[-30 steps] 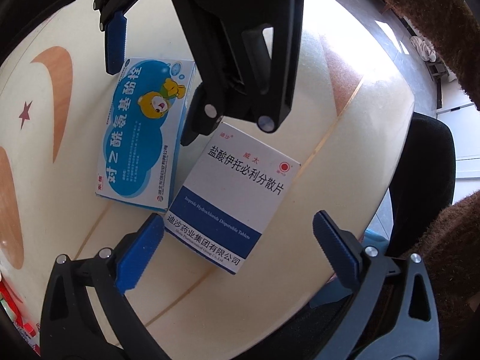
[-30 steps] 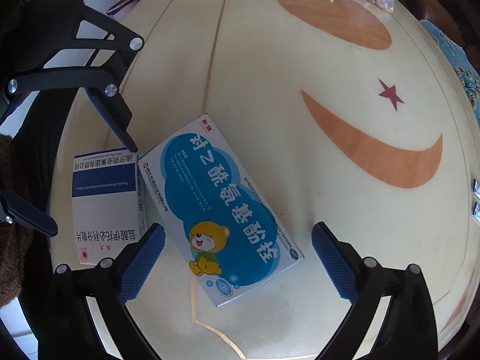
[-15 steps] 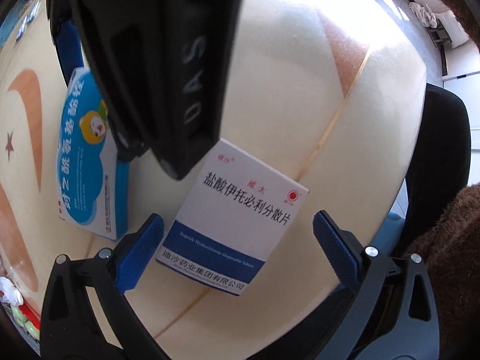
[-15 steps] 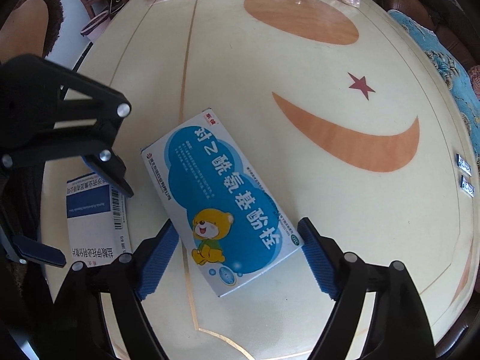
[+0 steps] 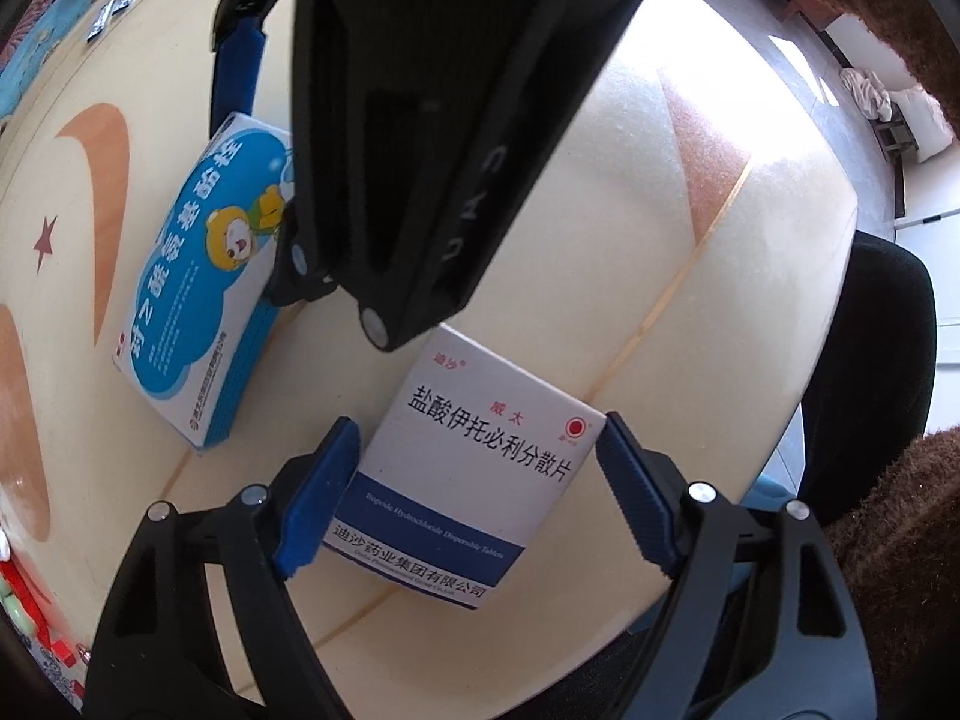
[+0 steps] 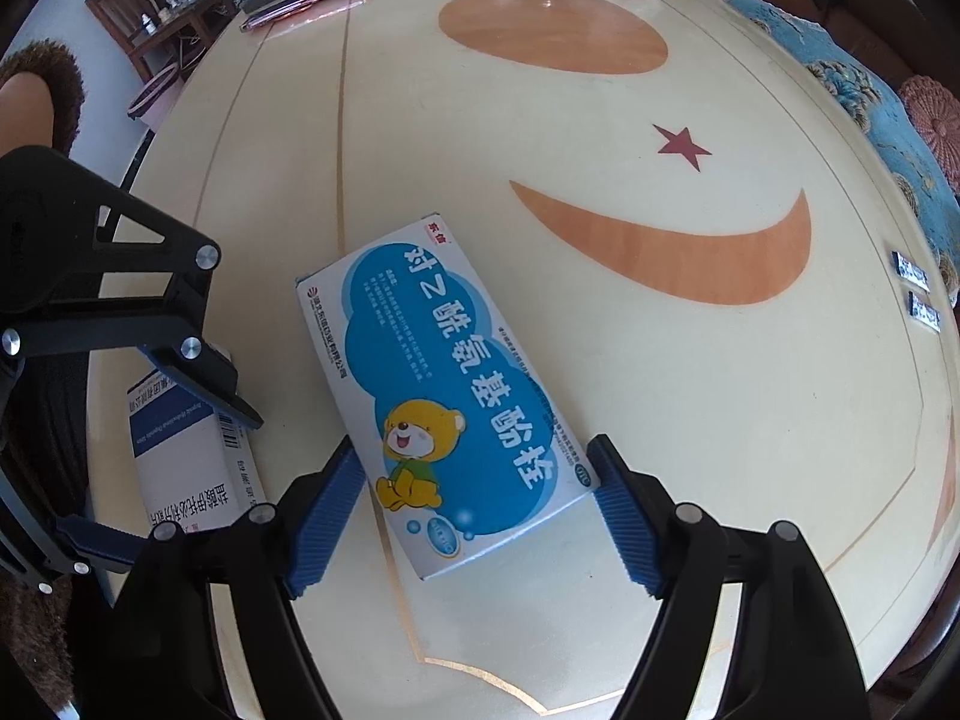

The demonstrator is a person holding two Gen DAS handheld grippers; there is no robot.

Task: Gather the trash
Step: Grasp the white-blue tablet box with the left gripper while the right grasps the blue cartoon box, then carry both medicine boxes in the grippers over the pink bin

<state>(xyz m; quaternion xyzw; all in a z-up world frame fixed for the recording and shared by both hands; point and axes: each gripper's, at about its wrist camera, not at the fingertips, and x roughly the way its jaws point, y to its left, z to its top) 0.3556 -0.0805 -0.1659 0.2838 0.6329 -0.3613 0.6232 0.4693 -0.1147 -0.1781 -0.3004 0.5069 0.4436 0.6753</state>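
The white box (image 5: 474, 480) is straddled across its short axis by the closing left tongs (image 5: 480, 498); the blue box (image 6: 450, 408) likewise by the closing right tongs (image 6: 477, 510), neither clamped yet.

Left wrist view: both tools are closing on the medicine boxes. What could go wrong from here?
1. The white-and-navy cardboard box lies near the cream table's edge; the closing left tool could nudge it off.
2. The right tool straddles only the blue bear-printed box's near end, so it may pivot when lifted.
3. The tools are close together and could collide.
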